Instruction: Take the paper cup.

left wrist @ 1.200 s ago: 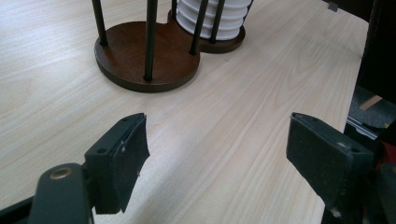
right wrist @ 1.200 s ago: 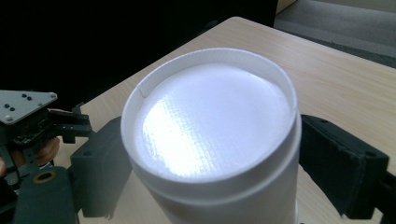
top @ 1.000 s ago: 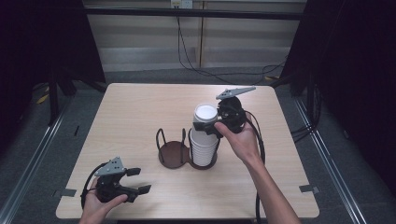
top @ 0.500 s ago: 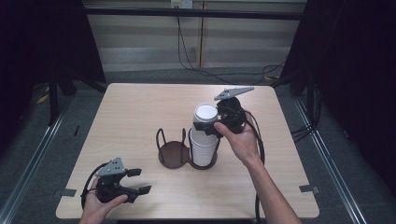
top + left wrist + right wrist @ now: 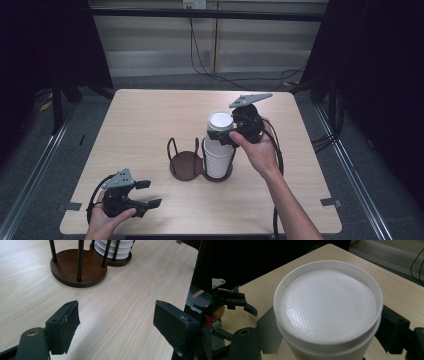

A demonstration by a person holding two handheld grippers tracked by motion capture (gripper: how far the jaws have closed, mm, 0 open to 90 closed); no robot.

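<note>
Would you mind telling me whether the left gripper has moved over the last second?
No. The left gripper stays at the table's near left corner, jaws open.

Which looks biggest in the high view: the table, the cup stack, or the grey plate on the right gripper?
1. Table, by far.
2. Cup stack.
3. Grey plate, smallest, though it sits higher and nearer the camera, which inflates it a bit.

A pale wood-grain counter with rounded corners stood on a grey floor — metal rails ran along both sides. Behind it, a light panelled wall with black cables trailing down; dark curtains flanked the scene.
</note>
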